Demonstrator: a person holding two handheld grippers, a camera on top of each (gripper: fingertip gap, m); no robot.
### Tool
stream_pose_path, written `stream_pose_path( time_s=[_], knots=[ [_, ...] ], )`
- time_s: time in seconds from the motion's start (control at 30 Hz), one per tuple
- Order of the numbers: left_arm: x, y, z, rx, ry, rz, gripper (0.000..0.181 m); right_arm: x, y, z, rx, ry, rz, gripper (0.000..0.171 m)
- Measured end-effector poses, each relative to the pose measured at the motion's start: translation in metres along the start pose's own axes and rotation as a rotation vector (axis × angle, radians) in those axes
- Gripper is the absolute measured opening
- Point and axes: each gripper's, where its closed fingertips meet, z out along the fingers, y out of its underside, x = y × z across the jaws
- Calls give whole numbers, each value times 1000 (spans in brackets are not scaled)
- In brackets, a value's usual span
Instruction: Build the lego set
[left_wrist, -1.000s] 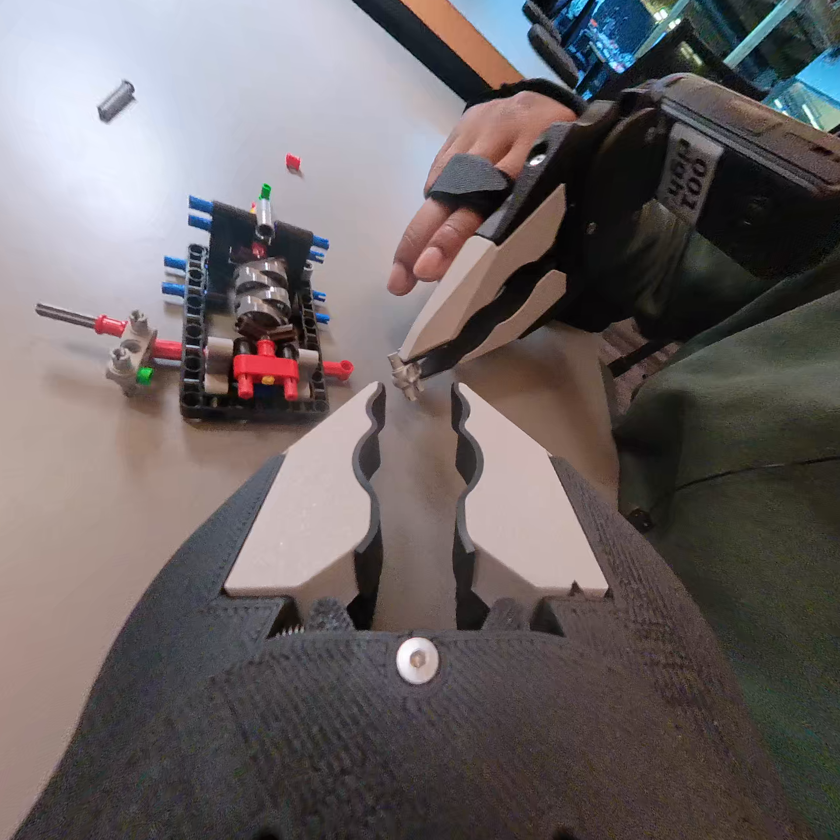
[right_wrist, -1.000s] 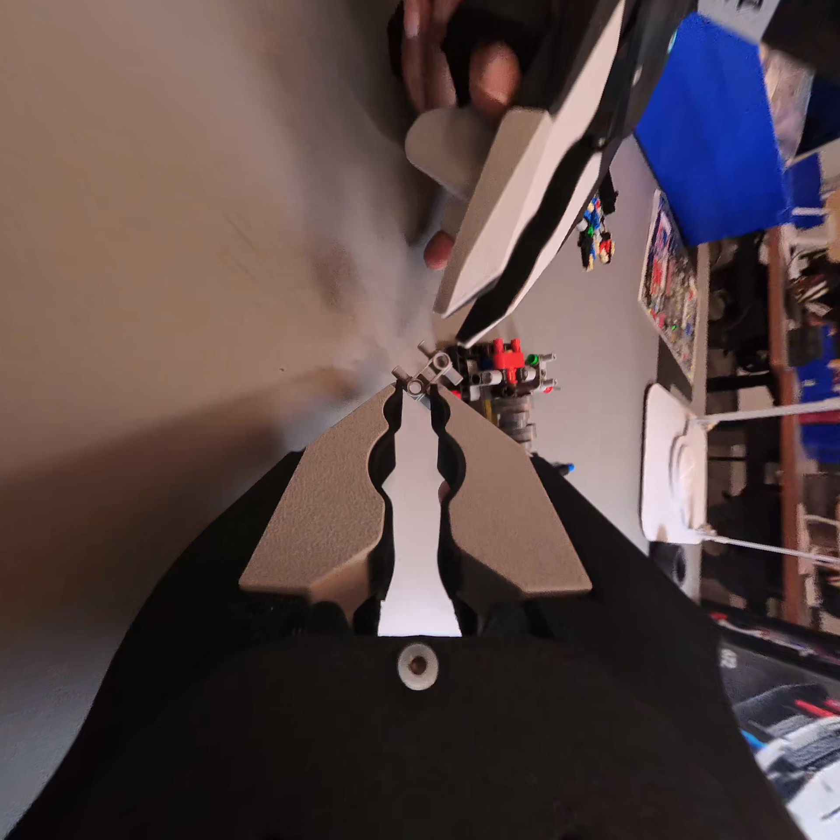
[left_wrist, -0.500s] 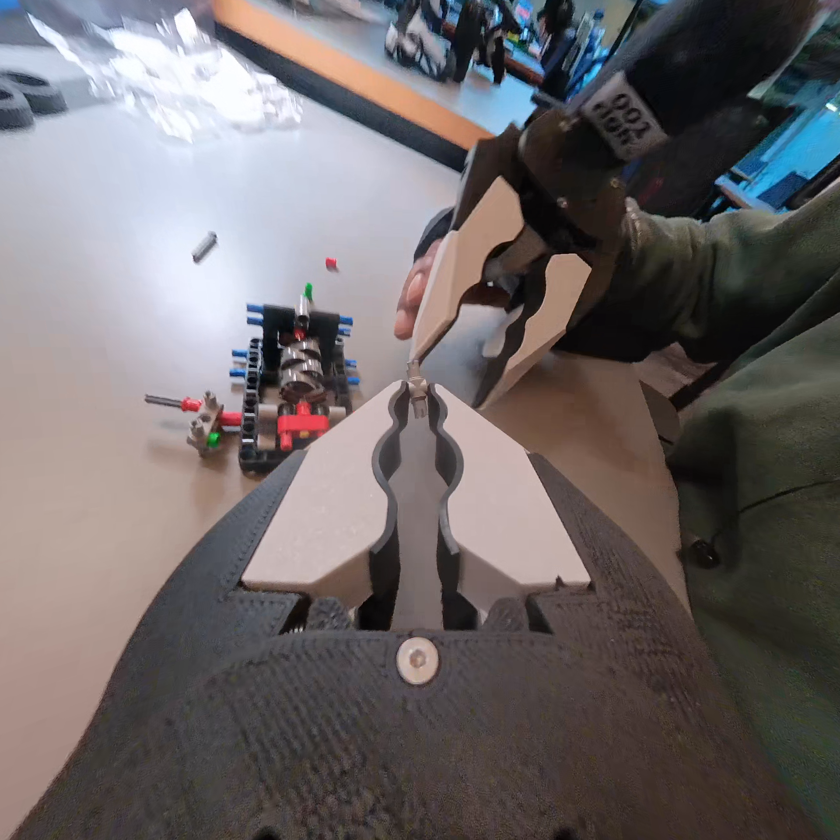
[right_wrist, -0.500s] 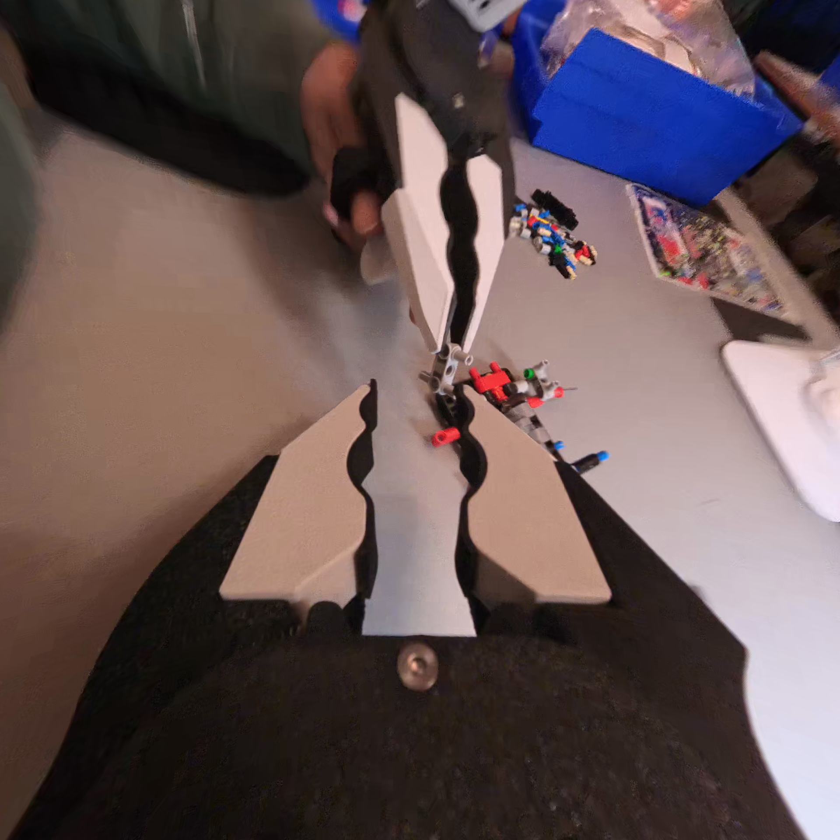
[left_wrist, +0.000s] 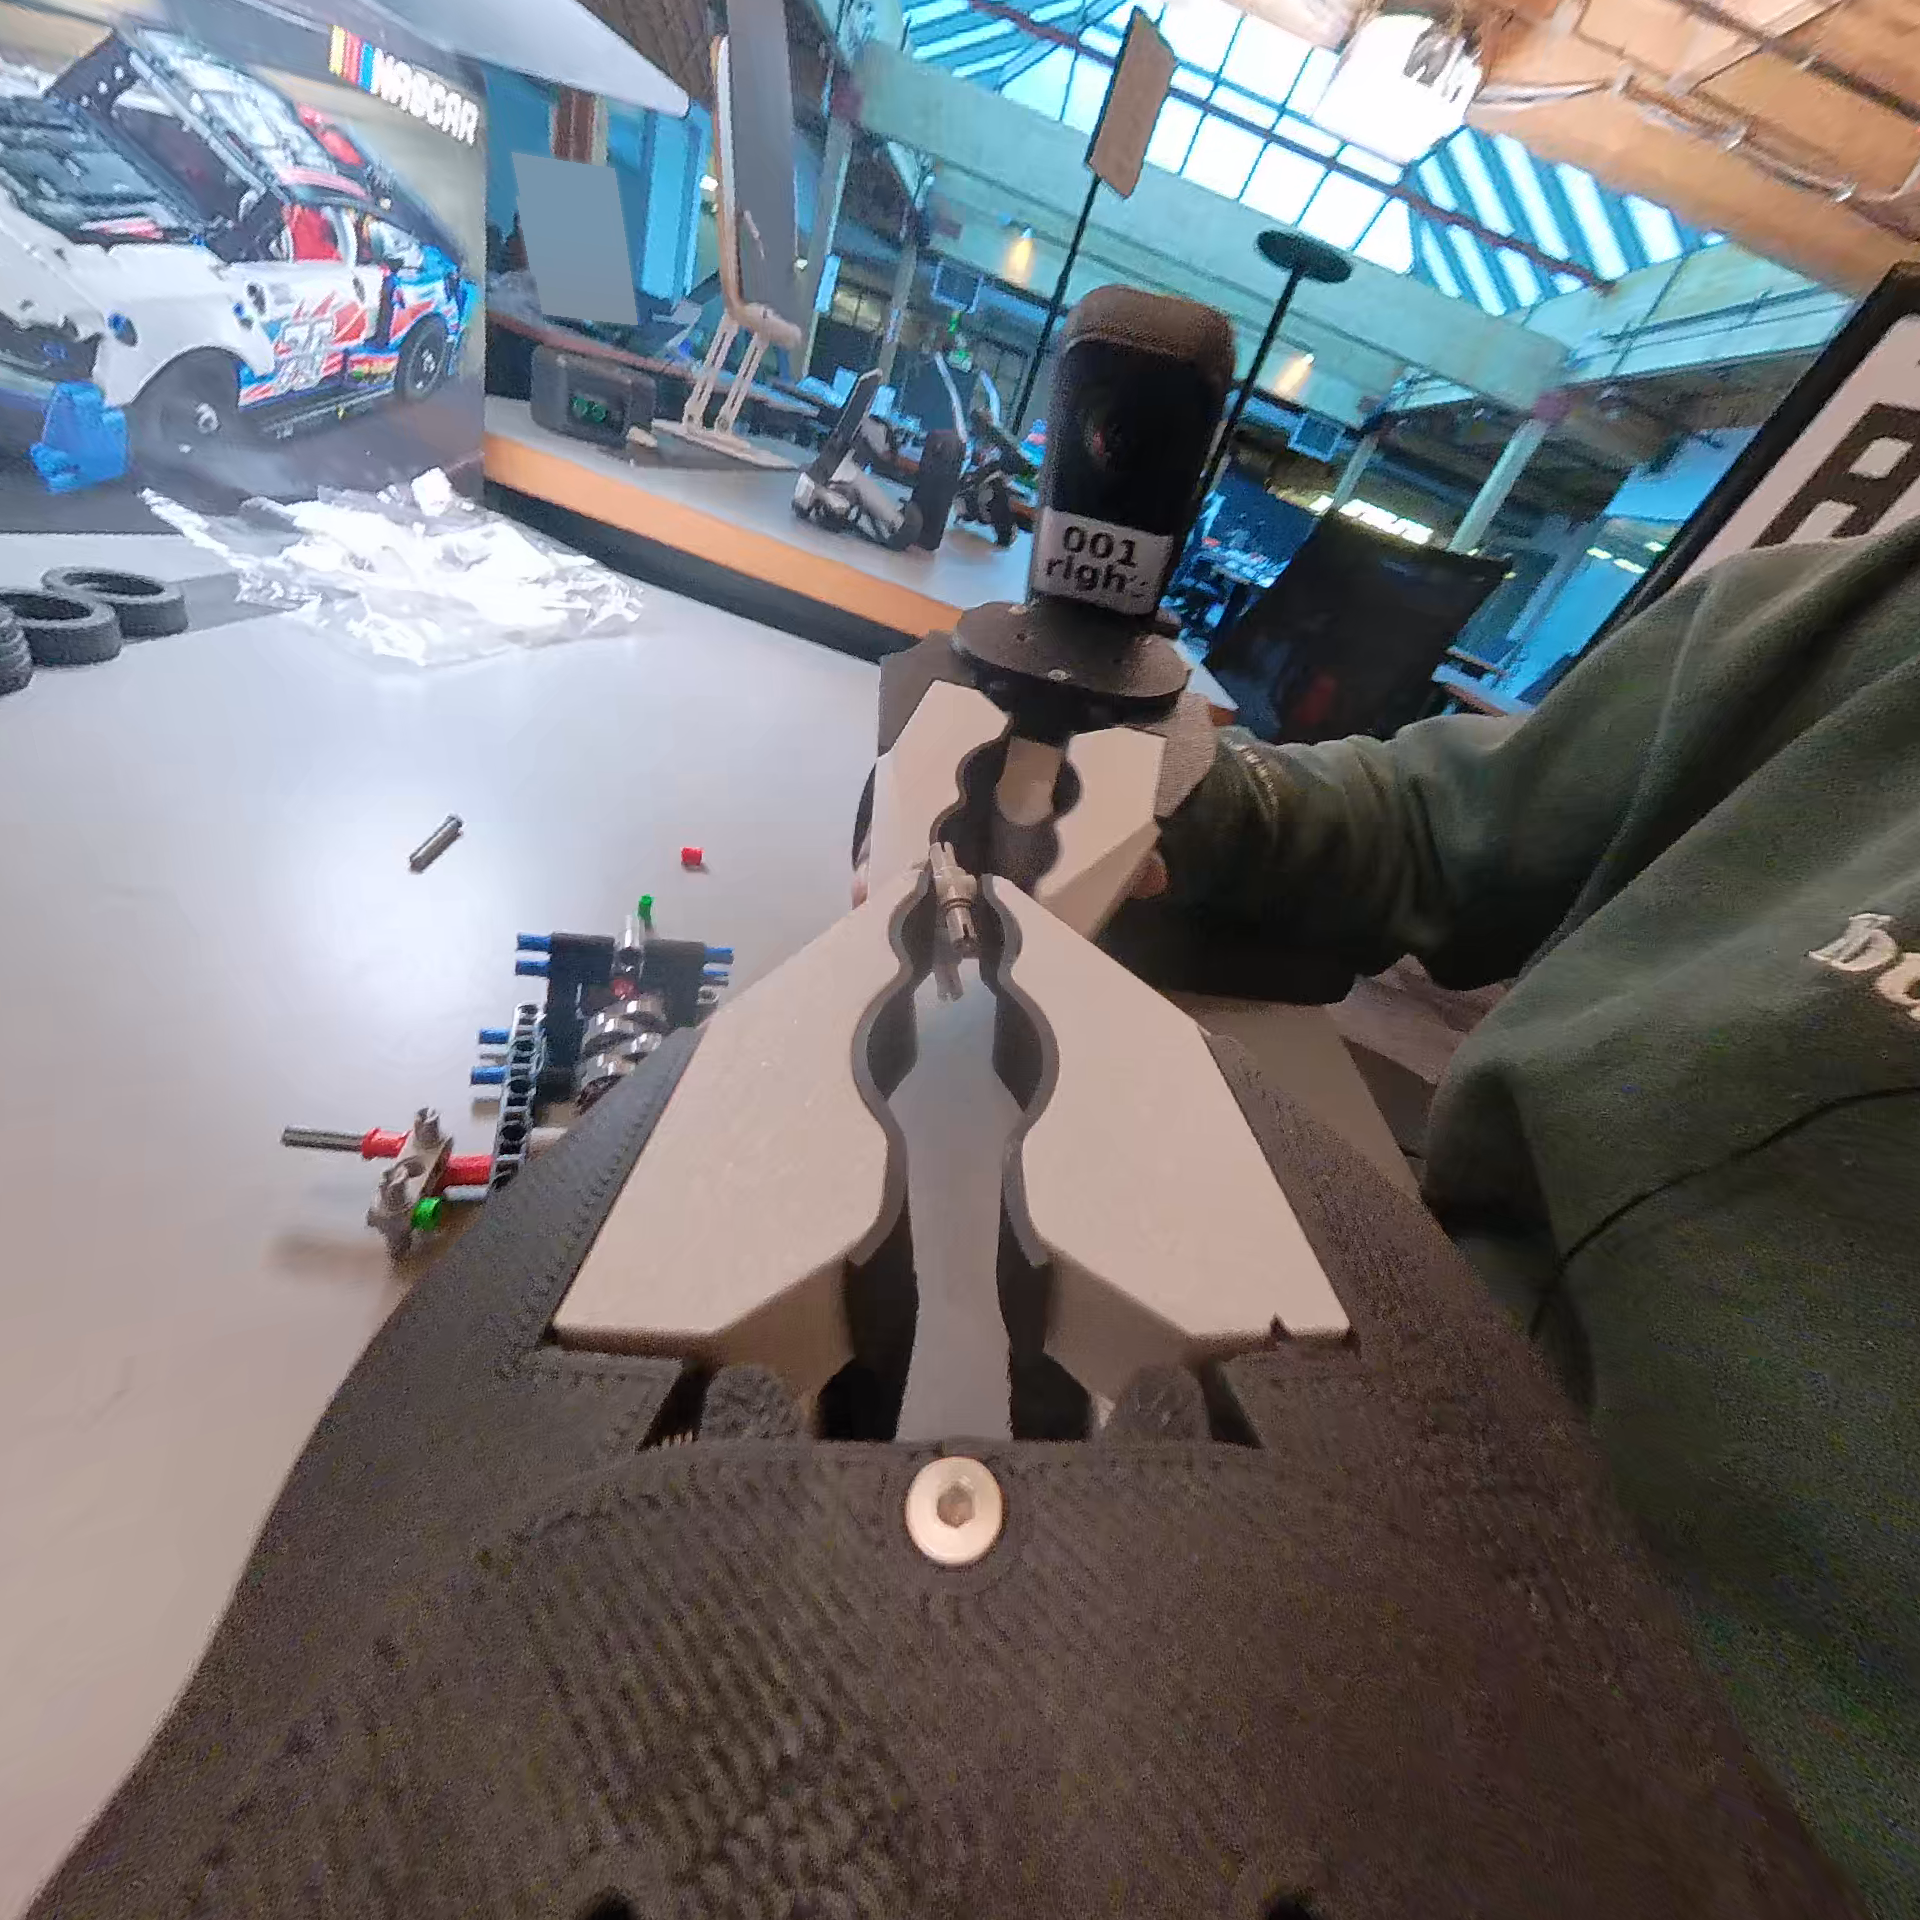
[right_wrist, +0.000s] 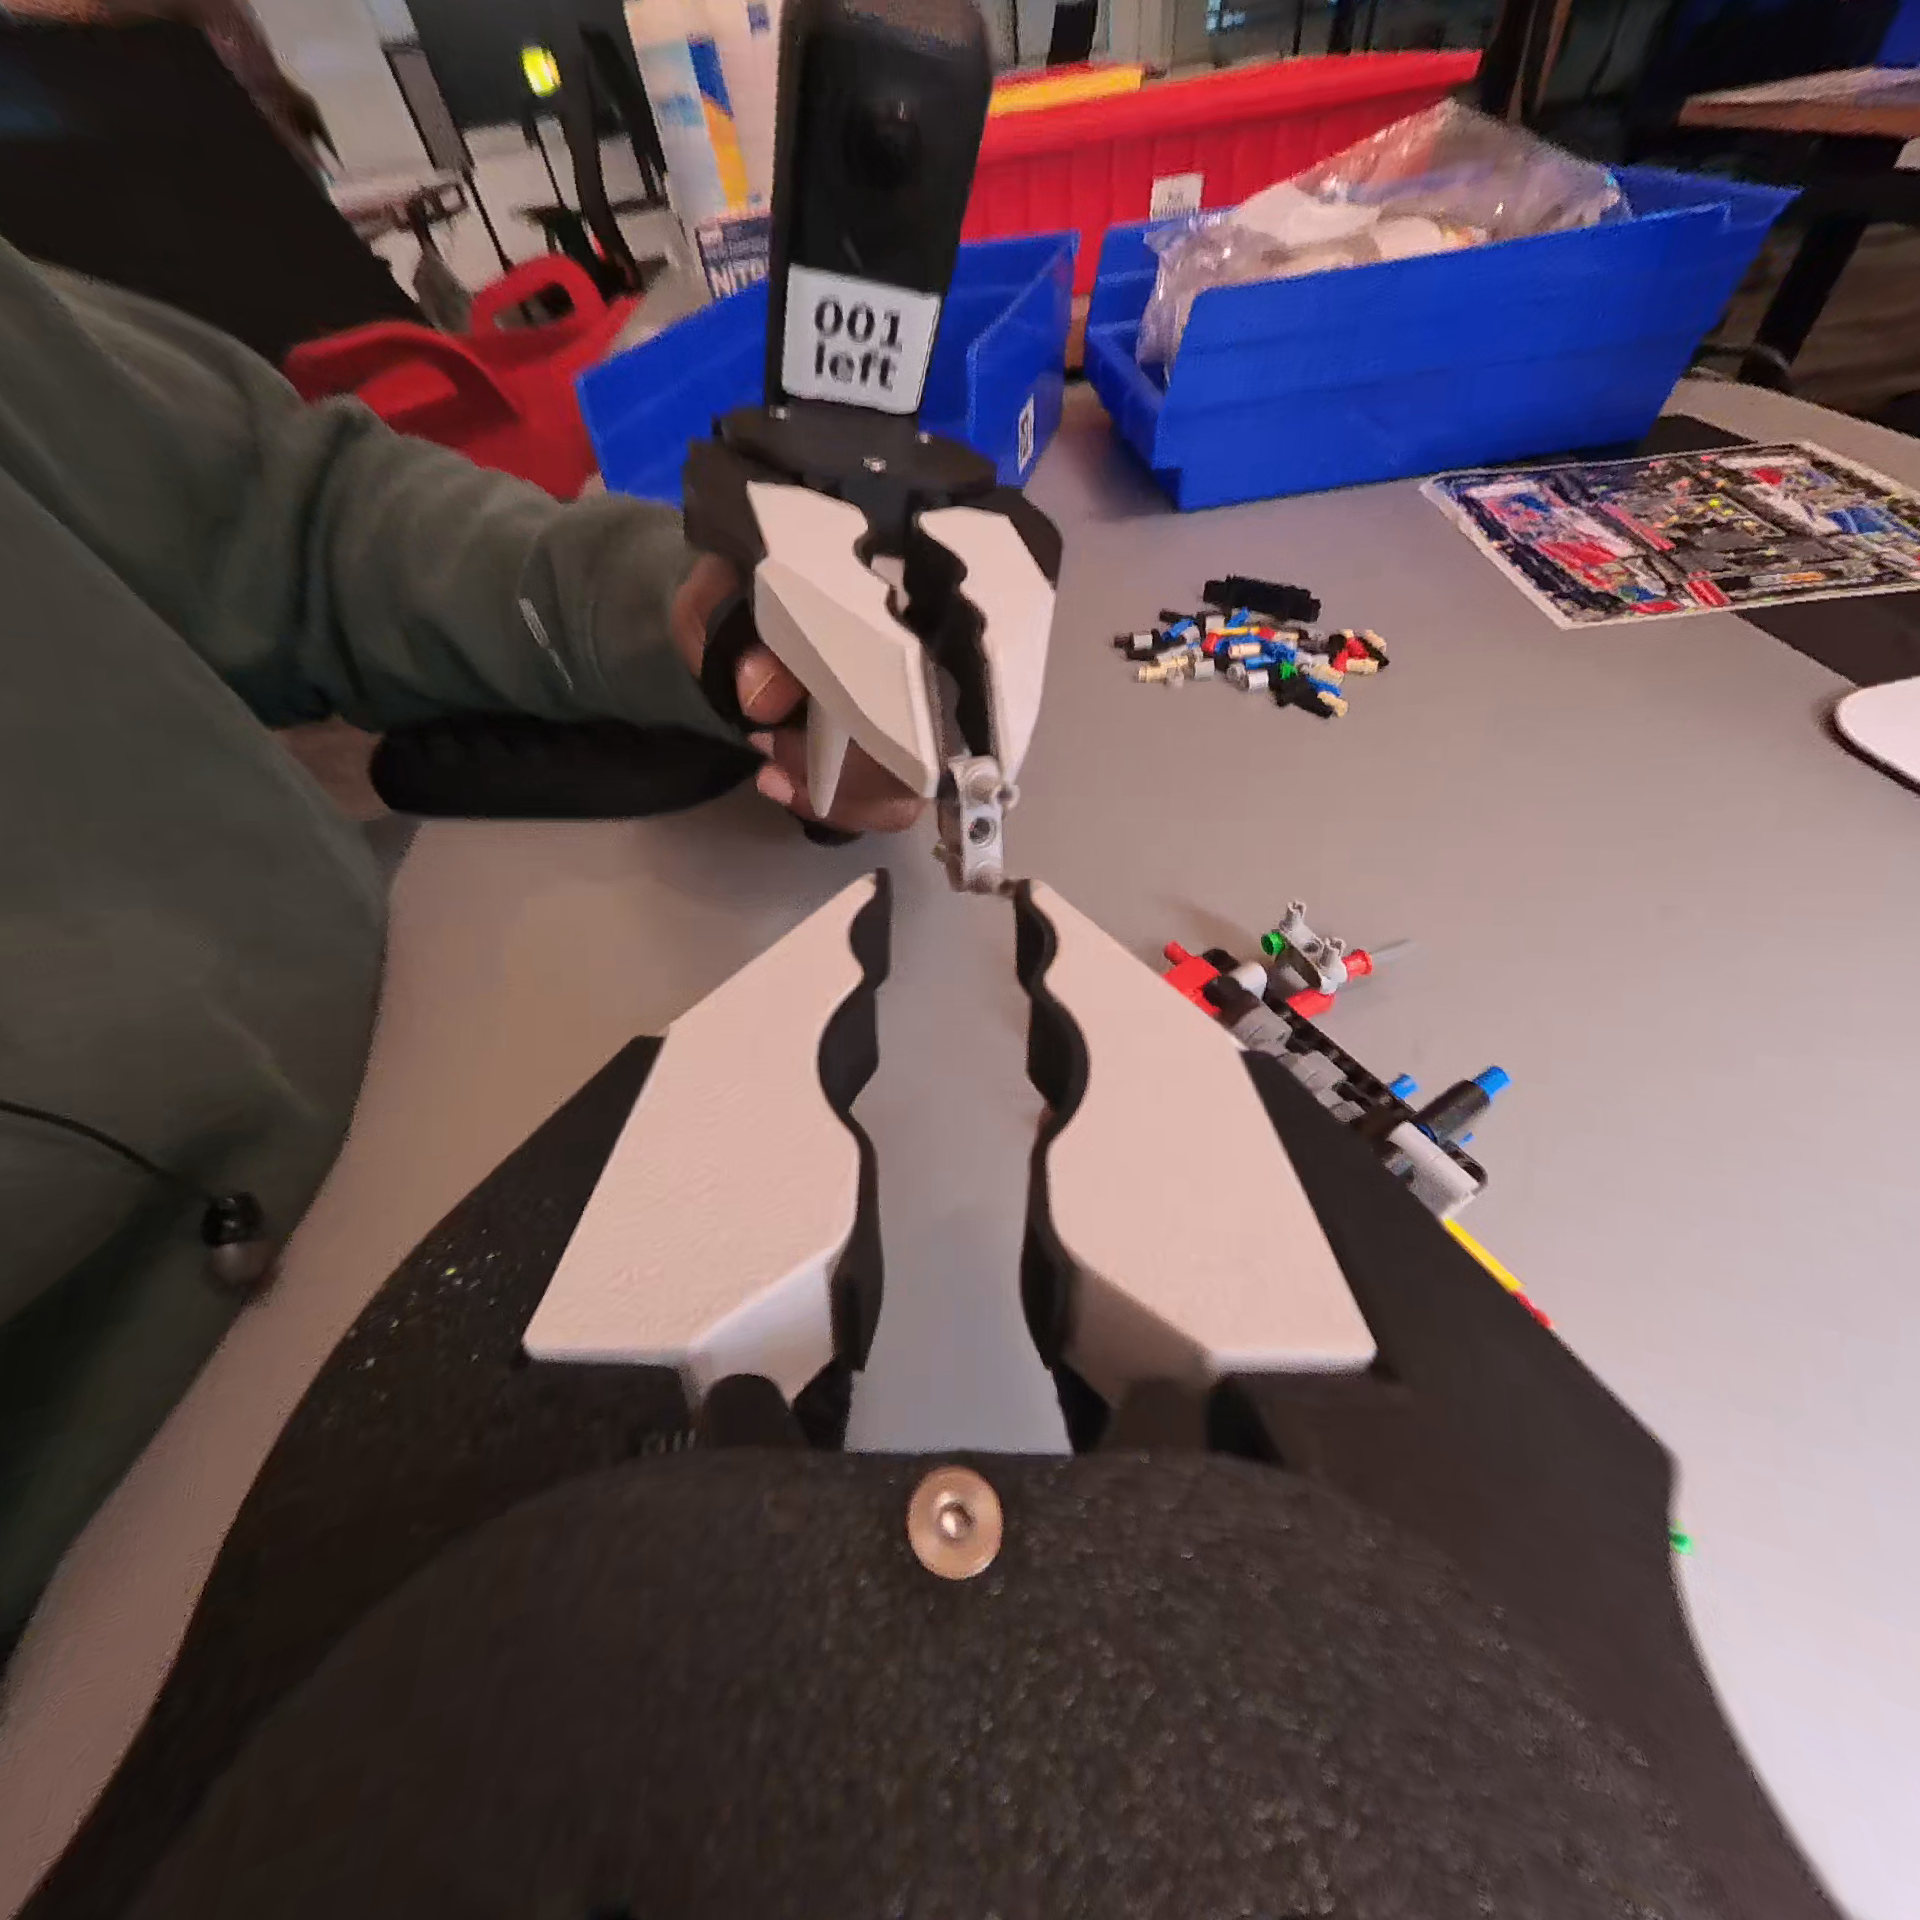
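Observation:
My left gripper is shut on a small grey Lego connector and holds it above the table. In the right wrist view the left gripper faces me with the connector sticking out below its tips. My right gripper is open, its tips just short of the connector on either side. Its fingers show behind the connector in the left wrist view. The black-framed Lego assembly lies on the grey table, also in the right wrist view. A small grey and red sub-assembly juts from its end.
A pile of loose Lego parts, an instruction booklet and two blue bins lie beyond. A grey pin and a red bit lie loose. Tyres, plastic bags and the set's box stand at the far left. Left and right tips are no more than a few centimetres apart.
The grey connector passed from my right gripper to my left: the left shut on it and the right opened. Both grippers rose and tilted up from the table.

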Motion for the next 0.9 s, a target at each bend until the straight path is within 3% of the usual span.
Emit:
stream_pose_path(
  time_s=[0.03,0.17,0.33,0.4,0.57,0.9],
  knots=[
    [3,-2,0,13,15,1,5,2,-2,-1,11,6,17,12],
    [1,4,-1,-32,21,-20,6,1,-3,-11,-15,-58,85,5],
    [7,60,-3,-384,54,35,1,-13,33,-17,-249,-162,143,5],
    [9,74,-4,-471,60,78,13,-15,43,-14,-290,-170,159,5],
    [2,78,-5,-494,16,69,21,-13,57,-8,-362,-173,187,5],
    [-3,95,0,-585,-43,127,15,-16,72,-2,-465,-178,189,5]
  ],
)
